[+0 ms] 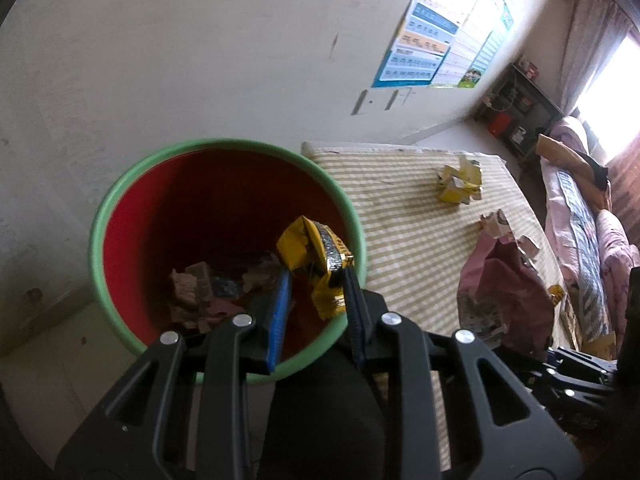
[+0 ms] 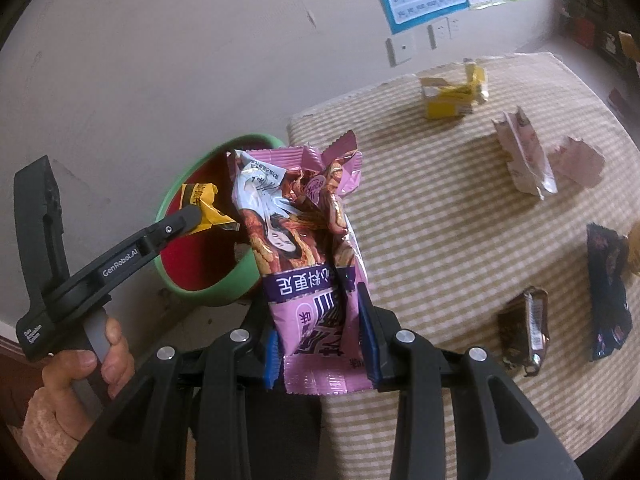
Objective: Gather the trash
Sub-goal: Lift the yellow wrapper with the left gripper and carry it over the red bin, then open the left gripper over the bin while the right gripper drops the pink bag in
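A red bin with a green rim stands beside the table and holds several crumpled wrappers. My left gripper hangs over the bin's mouth, shut on a yellow wrapper. The right wrist view shows the same left gripper from the side, a hand on its handle, the yellow wrapper over the bin. My right gripper is shut on a pink snack bag, held upright above the table edge next to the bin. That pink snack bag also appears in the left wrist view.
On the striped tablecloth lie a crushed yellow carton, torn pale wrappers and two dark wrappers. A wall with a poster is behind. A sofa stands at the right.
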The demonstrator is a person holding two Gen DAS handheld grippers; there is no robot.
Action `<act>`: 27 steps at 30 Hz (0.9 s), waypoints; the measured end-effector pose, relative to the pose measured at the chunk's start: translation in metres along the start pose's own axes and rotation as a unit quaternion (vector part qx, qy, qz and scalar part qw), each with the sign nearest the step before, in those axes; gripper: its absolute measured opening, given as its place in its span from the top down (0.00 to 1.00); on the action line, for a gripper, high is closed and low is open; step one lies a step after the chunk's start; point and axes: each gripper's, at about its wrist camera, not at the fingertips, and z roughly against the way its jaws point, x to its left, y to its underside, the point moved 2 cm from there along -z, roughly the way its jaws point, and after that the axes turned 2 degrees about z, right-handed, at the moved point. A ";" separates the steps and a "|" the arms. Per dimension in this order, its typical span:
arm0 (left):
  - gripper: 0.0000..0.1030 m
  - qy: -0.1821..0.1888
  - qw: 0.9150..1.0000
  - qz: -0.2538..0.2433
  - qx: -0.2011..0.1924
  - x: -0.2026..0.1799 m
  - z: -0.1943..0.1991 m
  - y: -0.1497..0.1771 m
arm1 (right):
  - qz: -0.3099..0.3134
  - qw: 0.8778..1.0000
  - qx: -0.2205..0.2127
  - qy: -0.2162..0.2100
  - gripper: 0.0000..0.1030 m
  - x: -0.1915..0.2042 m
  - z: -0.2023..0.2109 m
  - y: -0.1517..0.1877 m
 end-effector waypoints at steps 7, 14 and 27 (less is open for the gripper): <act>0.75 -0.011 1.000 0.020 -0.004 0.020 0.000 -0.002 | 0.023 1.000 0.006 0.002 0.69 0.015 -0.014 -0.012; 0.75 -0.020 0.999 0.036 -0.006 0.039 -0.001 -0.003 | 0.043 0.999 0.014 -0.001 0.69 0.033 -0.028 -0.021; 0.75 -0.029 0.998 0.060 0.005 0.069 -0.008 0.001 | 0.082 0.996 0.027 -0.004 0.69 0.067 -0.055 -0.037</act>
